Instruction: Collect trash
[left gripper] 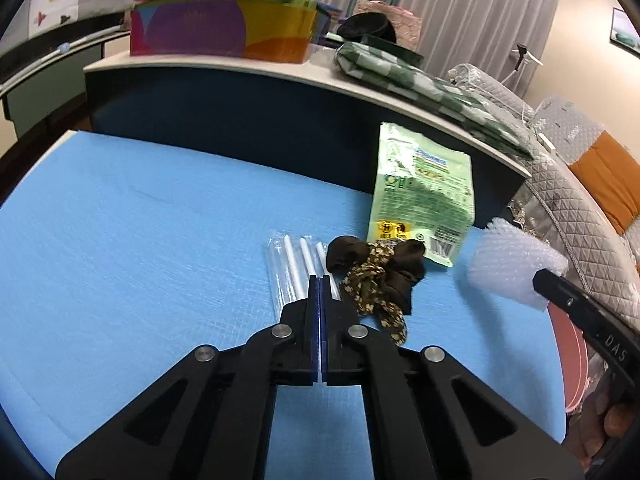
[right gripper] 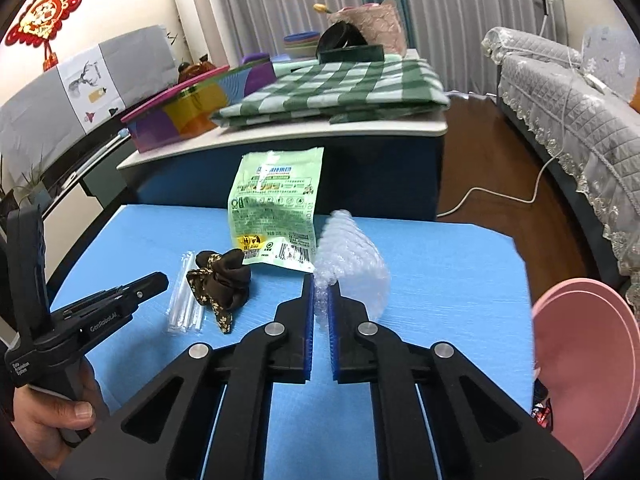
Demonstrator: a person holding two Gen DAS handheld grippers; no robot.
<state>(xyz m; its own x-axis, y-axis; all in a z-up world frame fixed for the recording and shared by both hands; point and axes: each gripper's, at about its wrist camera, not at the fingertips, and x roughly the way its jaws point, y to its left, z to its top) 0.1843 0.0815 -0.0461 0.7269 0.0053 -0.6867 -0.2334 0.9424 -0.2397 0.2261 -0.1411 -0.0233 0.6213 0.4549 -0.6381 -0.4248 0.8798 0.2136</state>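
Right wrist view: bubble wrap [right gripper: 352,264] is pinched in the right gripper [right gripper: 320,300], lifted just over the blue bench [right gripper: 440,280], with the pink bin [right gripper: 580,360] close by on its right. Left gripper [left gripper: 320,292] is pressed fully shut; whether the straw packet [left gripper: 292,272], lying lengthwise ahead, is caught can't be told.

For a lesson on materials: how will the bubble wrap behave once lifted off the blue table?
The bubble wrap probably weighs very little, being thin air-filled film. It looks floppy, bulging above the right hand-held gripper. Being squashy, it may slip free.
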